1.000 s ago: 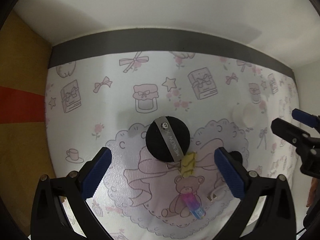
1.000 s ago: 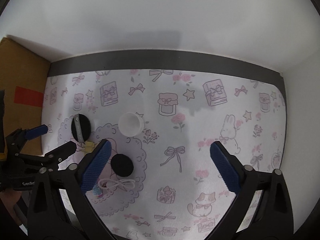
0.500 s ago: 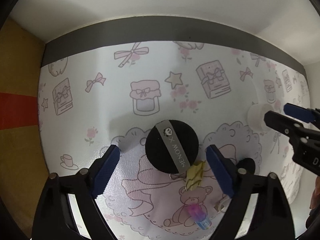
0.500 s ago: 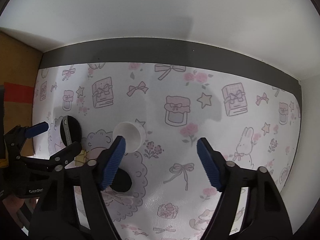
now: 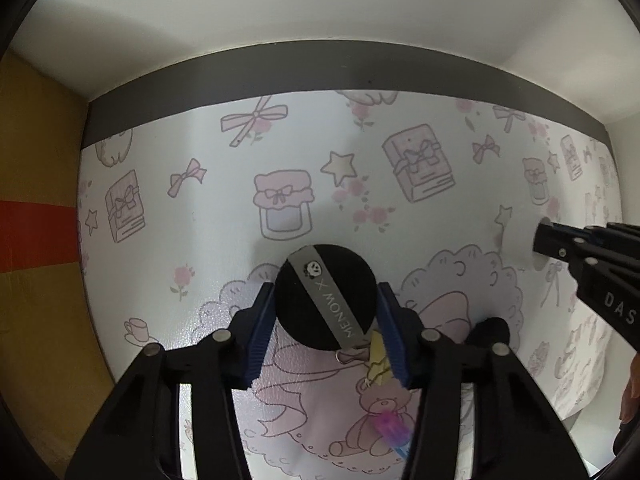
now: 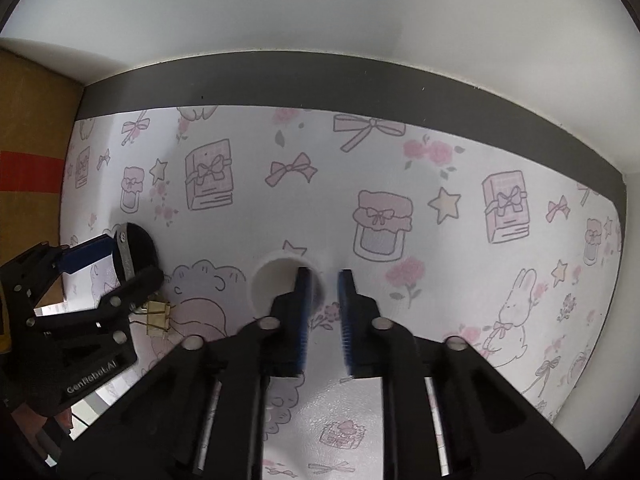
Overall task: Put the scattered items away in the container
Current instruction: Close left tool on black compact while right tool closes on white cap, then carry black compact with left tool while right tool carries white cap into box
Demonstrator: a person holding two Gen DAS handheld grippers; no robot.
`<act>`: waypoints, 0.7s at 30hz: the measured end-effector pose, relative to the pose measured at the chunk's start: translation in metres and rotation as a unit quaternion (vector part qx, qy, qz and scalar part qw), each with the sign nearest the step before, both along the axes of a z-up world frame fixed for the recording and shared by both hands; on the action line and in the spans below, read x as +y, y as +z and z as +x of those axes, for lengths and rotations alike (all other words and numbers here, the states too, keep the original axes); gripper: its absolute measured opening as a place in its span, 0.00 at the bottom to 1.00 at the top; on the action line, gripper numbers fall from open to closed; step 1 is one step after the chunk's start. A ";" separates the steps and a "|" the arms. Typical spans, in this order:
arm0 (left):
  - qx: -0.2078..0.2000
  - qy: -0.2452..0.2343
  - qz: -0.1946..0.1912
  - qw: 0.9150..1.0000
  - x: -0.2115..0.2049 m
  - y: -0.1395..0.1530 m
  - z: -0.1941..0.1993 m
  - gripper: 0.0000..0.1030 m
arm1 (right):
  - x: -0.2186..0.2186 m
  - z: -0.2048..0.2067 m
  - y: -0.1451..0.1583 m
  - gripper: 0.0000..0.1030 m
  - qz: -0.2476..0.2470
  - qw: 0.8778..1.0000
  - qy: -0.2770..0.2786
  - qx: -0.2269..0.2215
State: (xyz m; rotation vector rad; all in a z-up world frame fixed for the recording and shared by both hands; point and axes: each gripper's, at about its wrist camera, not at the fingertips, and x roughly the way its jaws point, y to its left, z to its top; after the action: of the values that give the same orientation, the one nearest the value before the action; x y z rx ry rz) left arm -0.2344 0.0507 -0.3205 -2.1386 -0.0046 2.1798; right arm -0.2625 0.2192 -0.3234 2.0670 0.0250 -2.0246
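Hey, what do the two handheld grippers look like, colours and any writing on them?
Both are matte black plastic frames with silver screws and ribbed blue finger pads. The left gripper shows "GenRobot.AI" in white when seen from the right wrist view; the right gripper shows partial white letters "DAS".

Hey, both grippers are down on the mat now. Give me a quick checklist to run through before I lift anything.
1. Left gripper on the puff: ok. Its jaws have just been closing, and the pads sit against both sides.
2. Right gripper on the white cup: ok. The jaws are shut on the rim, one inside and one outside.
3. Yellow binder clip free of the left jaws: cannot tell. It lies right against one of them.
4. Grippers apart from each other: ok.
5. Container in view: cannot tell. Unless the cup is it, neither view shows one.
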 end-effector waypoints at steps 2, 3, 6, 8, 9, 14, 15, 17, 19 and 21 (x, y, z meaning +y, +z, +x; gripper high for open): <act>-0.002 -0.001 0.005 1.000 0.000 0.001 0.000 0.45 | 0.001 0.001 0.000 0.05 -0.006 1.000 -0.002 -0.003; -0.002 -0.001 0.007 1.000 0.000 0.002 0.000 0.45 | 0.001 0.001 0.001 0.04 -0.006 1.000 -0.003 -0.003; 0.002 -0.003 0.010 1.000 -0.001 0.007 0.000 0.45 | 0.003 0.002 0.004 0.04 -0.011 1.000 -0.008 -0.002; 0.006 -0.002 0.011 1.000 -0.002 0.012 0.000 0.45 | 0.003 0.003 0.008 0.04 -0.011 1.000 -0.009 0.001; 0.008 -0.002 0.011 1.000 -0.003 0.015 0.000 0.45 | 0.003 0.004 0.010 0.04 -0.012 1.000 -0.009 0.003; 0.019 -0.004 0.013 1.000 -0.006 0.029 0.002 0.45 | 0.002 0.007 0.024 0.04 -0.009 1.000 -0.009 0.016; 0.022 -0.004 0.014 1.000 -0.007 0.033 0.002 0.45 | 0.001 0.009 0.028 0.04 -0.008 1.000 -0.009 0.020; 0.029 -0.005 0.016 0.999 -0.009 0.041 0.003 0.45 | -0.001 0.011 0.035 0.04 -0.007 1.000 -0.009 0.026; 0.036 -0.005 0.018 0.999 -0.010 0.049 0.004 0.45 | -0.001 0.016 0.041 0.04 -0.006 0.999 -0.010 0.032; 0.045 -0.006 0.021 0.999 -0.011 0.058 0.004 0.45 | 0.000 0.017 0.049 0.04 -0.005 0.999 -0.009 0.038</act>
State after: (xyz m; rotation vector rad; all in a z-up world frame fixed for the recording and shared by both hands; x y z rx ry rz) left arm -0.2301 0.0394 -0.2621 -2.0111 -0.0317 2.2473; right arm -0.2456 0.2195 -0.2743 1.9912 0.0090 -2.1090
